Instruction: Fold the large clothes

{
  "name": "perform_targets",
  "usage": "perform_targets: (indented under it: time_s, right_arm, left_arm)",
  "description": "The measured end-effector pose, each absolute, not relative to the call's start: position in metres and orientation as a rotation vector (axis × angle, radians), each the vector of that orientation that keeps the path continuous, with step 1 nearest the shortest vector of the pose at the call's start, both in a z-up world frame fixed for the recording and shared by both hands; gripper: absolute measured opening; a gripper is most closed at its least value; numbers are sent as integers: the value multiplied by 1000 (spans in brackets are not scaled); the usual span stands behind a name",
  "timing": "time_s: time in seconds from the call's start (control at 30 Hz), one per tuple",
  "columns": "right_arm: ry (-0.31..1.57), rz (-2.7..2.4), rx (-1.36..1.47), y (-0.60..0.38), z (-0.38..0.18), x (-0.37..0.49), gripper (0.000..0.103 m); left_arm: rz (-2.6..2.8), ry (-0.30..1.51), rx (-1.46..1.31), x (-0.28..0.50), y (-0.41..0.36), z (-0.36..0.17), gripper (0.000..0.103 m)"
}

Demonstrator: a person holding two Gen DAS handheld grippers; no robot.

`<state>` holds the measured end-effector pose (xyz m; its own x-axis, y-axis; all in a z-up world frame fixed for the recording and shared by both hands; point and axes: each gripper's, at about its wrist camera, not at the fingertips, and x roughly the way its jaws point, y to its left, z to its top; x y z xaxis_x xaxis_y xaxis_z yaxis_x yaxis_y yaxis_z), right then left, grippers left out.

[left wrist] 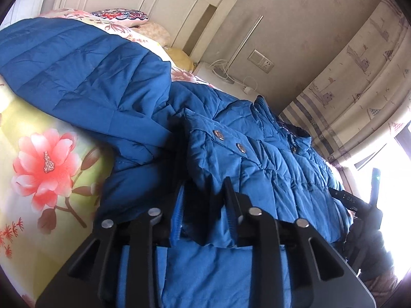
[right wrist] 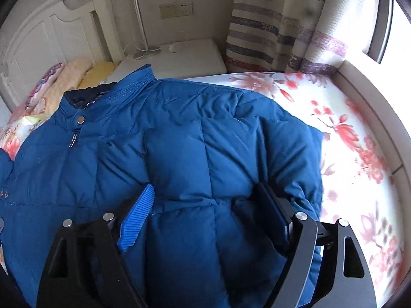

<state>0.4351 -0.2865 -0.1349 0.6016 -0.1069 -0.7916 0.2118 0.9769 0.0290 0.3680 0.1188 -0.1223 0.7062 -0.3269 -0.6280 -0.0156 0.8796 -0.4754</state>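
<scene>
A blue quilted puffer jacket (left wrist: pixel 257 159) lies on a floral bedsheet (left wrist: pixel 43 159). In the left wrist view one sleeve (left wrist: pixel 84 77) stretches to the upper left. My left gripper (left wrist: pixel 203 200) is shut on a bunched fold of the jacket near the snap buttons (left wrist: pixel 218 134). In the right wrist view the jacket (right wrist: pixel 179 138) lies collar (right wrist: pixel 123 89) up, zipped. My right gripper (right wrist: pixel 205 200) is open, its fingers (right wrist: pixel 138 213) pressed down on either side of the jacket's body. The right gripper also shows in the left wrist view at the far right (left wrist: pixel 359 202).
A white headboard (right wrist: pixel 51 41) and pillows (right wrist: pixel 74 74) lie beyond the collar. A white nightstand (right wrist: pixel 179 56) with a lamp base and cables stands by the bed. Striped curtains (right wrist: pixel 269 25) and a bright window are at the right. Bare floral sheet (right wrist: pixel 359 154) lies right of the jacket.
</scene>
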Motion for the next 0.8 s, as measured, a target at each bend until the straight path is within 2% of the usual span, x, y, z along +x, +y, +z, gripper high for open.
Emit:
perform_targets:
  time_s: [0.1,0.17,0.2,0.27,0.43,0.57,0.63,0.7,0.8]
  right_arm:
    - [777,-48,81,-253,-115,394,77]
    - [796,25,-13,-232,-123,379,77]
    - [843,38,-59,-225,-134,378,77]
    - [881,38,-56,-229,-152,379,79]
    - [810,13,46,-243,-136,372,77]
    - [782,3,5,-238,-129,348,78]
    - [819,-15,-38,-235,-139,350,78]
    - [866,-8,-17,-240,-151,354,78]
    - [879,-1,12,-245,-153,361,79]
  left_arm:
    - [-202,770,-515,368,124,-123,35]
    - [-224,754,-553,365,129,-123,39]
    - [-233,740,-574,364,133,-122,44]
    - [-249,699,-634,359,143,-120,46]
    - [-298,534,-713,340,158,-103,49]
    - [-365,503,-646,336,142,-92,55]
    - [-420,525,-562,337,122,-87,66]
    - [-461,565,-487,340,102,-86,71]
    - [-451,693,-383,353,74,-98,88]
